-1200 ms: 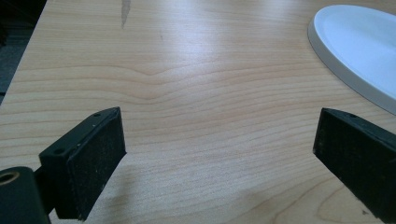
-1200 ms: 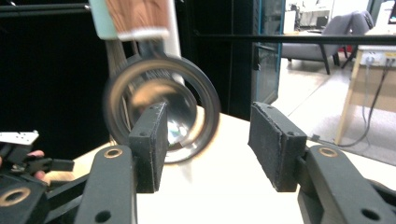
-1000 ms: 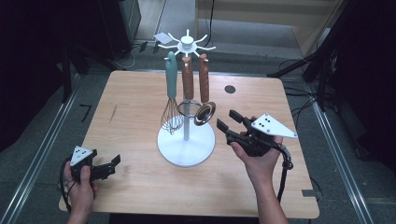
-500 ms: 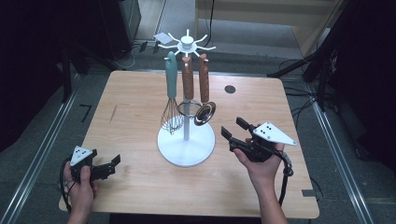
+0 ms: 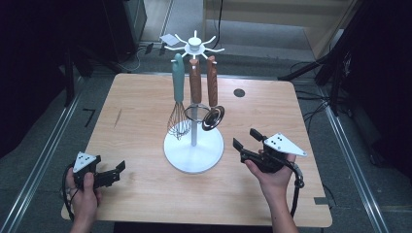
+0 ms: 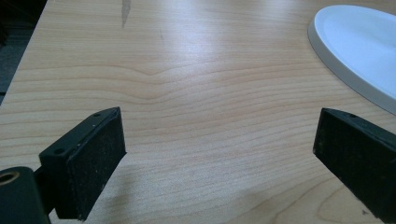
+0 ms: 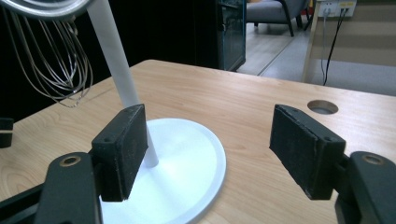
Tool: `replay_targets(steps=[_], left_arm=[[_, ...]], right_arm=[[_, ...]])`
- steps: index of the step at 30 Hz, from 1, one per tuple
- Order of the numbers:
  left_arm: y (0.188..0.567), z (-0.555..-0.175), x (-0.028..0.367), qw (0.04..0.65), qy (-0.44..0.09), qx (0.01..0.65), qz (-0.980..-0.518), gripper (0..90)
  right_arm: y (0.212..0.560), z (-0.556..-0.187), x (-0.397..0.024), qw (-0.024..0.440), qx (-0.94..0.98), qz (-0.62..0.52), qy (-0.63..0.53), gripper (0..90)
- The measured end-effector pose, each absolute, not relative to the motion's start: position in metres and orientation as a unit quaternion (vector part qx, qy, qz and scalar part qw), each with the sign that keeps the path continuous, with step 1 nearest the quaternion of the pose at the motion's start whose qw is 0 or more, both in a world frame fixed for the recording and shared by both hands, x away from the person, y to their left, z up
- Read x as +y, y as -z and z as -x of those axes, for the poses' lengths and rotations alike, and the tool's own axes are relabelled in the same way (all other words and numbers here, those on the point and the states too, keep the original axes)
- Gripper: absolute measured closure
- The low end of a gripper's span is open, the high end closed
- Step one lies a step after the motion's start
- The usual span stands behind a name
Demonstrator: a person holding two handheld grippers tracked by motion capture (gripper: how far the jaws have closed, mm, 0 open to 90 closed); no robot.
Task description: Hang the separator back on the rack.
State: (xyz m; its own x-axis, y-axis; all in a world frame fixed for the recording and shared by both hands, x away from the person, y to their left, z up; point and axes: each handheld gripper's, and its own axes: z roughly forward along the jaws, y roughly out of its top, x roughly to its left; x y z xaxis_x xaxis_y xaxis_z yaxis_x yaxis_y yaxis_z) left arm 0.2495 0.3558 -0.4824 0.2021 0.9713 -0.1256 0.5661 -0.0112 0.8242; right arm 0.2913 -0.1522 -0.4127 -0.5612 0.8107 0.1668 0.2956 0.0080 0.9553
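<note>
R gripper point(image 5: 245, 138) open beside rack point(image 5: 193, 154)

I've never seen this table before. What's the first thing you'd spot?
The white stand in the middle of the wooden table catches the eye first. A whisk with a teal handle and two wooden-handled tools, a strainer and a metal spoon, hang from its top. At the near edge, a person holds open black tongs in each hand, the left tongs and the right tongs, empty.

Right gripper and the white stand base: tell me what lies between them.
Nothing but bare table. In the high view the right gripper, jaws open and empty, sits just right of the base, apart from it, with plain wood between.
</note>
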Motion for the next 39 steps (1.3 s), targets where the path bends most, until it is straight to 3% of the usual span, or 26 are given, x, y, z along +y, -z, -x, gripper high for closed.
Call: replay_targets(steps=[39], left_arm=[[0.482, -0.249, 0.356, 0.399, -0.254, 0.579, -0.664, 2.8]], right_arm=[[0.455, -0.285, -0.205, 0.241, 0.667, -0.466, -0.529, 27.0]])
